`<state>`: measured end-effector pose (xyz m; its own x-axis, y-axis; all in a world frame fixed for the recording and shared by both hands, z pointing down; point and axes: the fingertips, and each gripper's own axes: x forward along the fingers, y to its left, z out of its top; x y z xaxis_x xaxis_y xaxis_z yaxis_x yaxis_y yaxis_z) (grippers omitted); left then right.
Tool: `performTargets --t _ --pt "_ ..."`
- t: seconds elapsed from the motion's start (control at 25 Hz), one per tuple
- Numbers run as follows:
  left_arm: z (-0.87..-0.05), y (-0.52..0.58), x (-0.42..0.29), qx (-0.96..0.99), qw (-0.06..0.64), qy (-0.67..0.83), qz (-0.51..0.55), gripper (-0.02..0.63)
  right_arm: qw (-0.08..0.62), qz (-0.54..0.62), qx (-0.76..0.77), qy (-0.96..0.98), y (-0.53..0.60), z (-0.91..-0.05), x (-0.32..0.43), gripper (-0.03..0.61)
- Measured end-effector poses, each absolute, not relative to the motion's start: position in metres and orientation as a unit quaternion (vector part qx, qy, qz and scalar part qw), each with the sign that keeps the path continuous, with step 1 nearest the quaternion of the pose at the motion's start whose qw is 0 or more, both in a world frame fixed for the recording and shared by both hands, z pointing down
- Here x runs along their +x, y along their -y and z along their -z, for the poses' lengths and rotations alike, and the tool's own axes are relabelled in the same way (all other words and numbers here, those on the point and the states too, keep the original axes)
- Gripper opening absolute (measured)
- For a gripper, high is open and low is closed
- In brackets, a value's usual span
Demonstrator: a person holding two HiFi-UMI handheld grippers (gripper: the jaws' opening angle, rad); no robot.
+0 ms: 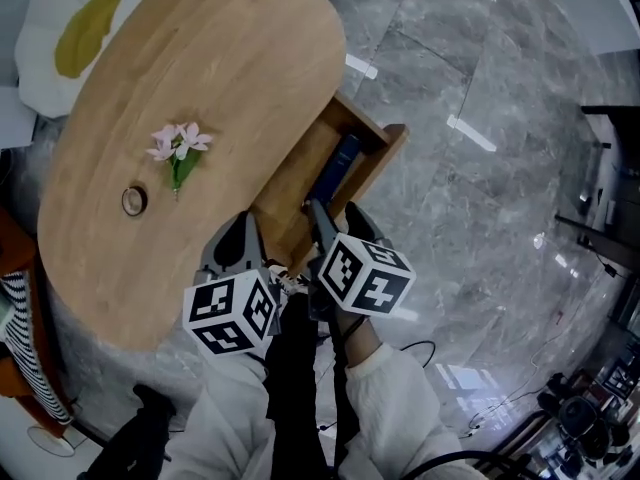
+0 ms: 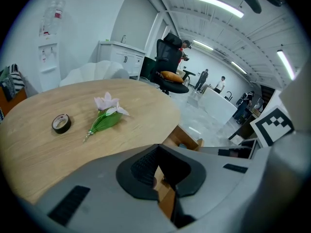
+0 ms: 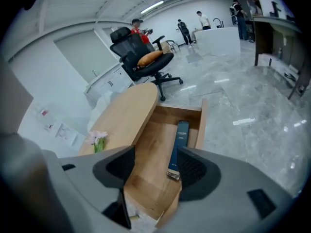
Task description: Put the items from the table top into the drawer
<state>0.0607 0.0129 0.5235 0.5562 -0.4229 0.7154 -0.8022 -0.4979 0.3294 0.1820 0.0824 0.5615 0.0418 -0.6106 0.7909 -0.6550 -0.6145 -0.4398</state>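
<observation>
A pink flower with green leaves (image 1: 180,148) (image 2: 108,113) and a roll of tape (image 1: 134,200) (image 2: 61,123) lie on the oval wooden table (image 1: 230,58). At the table's right side the drawer (image 1: 385,133) (image 3: 150,144) stands pulled out. A dark blue book (image 1: 340,163) (image 3: 179,142) lies inside along its right wall. My right gripper (image 1: 338,220) (image 3: 155,166) hangs open over the drawer's near end, with nothing between its fingers. My left gripper (image 1: 235,240) (image 2: 158,154) is by the table's near edge. It points towards the drawer's corner, and its fingertips meet on nothing.
A black office chair (image 2: 169,67) (image 3: 141,57) with an orange cushion stands beyond the table. Farther off, people stand at a white counter (image 3: 218,33). A white and yellow flower-shaped seat (image 1: 70,28) lies behind the table. Grey marble floor (image 1: 480,198) stretches right of the drawer.
</observation>
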Motion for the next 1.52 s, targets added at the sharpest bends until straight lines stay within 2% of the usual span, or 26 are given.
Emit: performTargets --t 0.28,1.0,1.08,1.2,1.36,1.52 --pt "-0.532 -0.003 0.048 0.808 0.345 0.387 -0.278 -0.006 0.071 -0.537 0.709 0.451 -0.083 -0.572 0.171 0.298" --pt "-0.521 0.007 0.035 0.793 0.362 0.421 -0.250 -0.006 0.122 -0.483 0.718 0.486 -0.059 -0.544 0.178 0.293" --pt "-0.517 0.009 0.031 0.790 0.364 0.429 -0.244 -0.006 0.128 -0.473 0.721 0.490 -0.057 -0.536 0.179 0.274" --pt "-0.509 0.010 0.022 0.784 0.367 0.443 -0.233 -0.006 0.146 -0.453 0.728 0.494 -0.057 -0.523 0.180 0.182" --pt "-0.502 0.009 0.007 0.778 0.367 0.463 -0.216 -0.006 0.156 -0.438 0.726 0.506 -0.055 -0.516 0.173 0.096" --pt "-0.501 0.000 -0.020 0.748 0.380 0.508 -0.194 -0.006 0.161 -0.427 0.699 0.552 -0.040 -0.508 0.153 0.069"
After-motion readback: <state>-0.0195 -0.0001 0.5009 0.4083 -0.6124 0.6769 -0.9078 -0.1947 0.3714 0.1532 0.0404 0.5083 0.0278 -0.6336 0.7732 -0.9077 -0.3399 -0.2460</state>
